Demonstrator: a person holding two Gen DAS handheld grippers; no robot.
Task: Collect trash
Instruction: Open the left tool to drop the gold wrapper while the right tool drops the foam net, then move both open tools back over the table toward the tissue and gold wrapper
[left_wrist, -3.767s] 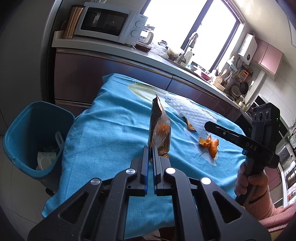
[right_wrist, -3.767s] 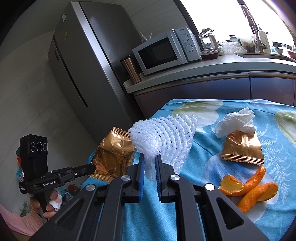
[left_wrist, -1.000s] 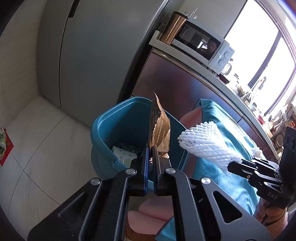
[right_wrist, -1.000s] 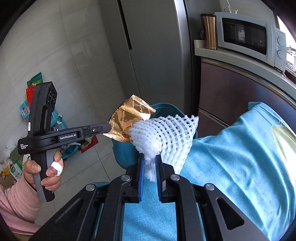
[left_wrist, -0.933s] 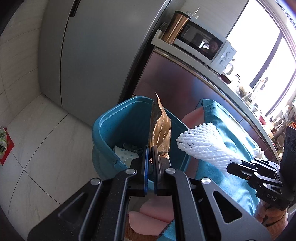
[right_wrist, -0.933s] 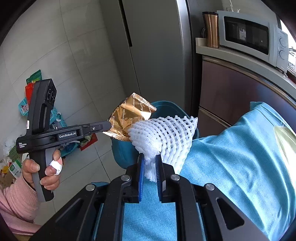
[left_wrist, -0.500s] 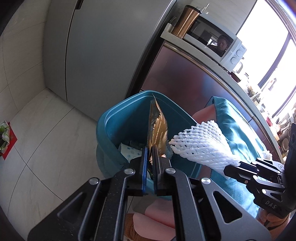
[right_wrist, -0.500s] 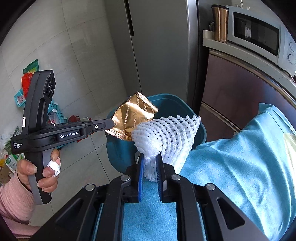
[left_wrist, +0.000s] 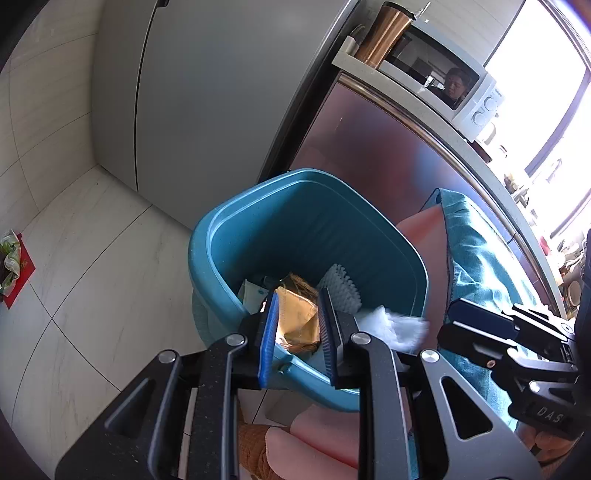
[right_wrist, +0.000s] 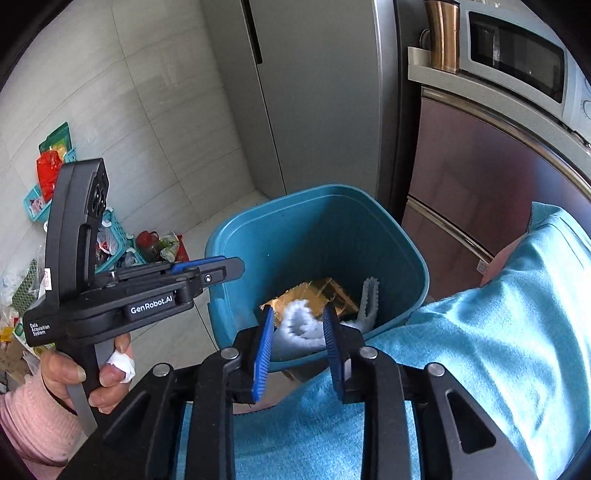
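A teal trash bin (left_wrist: 236, 236) (right_wrist: 406, 236) stands on the floor between the fridge and the table. My left gripper (left_wrist: 297, 306) is open and empty just above the bin's near rim. The gold snack wrapper (left_wrist: 297, 317) (right_wrist: 325, 291) lies inside the bin below it. My right gripper (right_wrist: 298, 325) is open and empty over the bin's table side. The white foam fruit net (right_wrist: 301, 328) (left_wrist: 340, 291) is inside the bin, just past my fingers. The right gripper also shows in the left wrist view (left_wrist: 454, 325), and the left one in the right wrist view (right_wrist: 236, 267).
The table with a blue cloth (right_wrist: 498, 325) (left_wrist: 480, 258) adjoins the bin. A grey fridge (left_wrist: 192, 92) stands behind, with a brown cabinet (right_wrist: 480, 177) carrying a microwave (right_wrist: 517, 55) and a copper tumbler (right_wrist: 441, 33). Bags and baskets (right_wrist: 51, 173) clutter the floor at left.
Both grippers opened over the bin. The gold wrapper and the foam net left the jaws and dropped into the bin.
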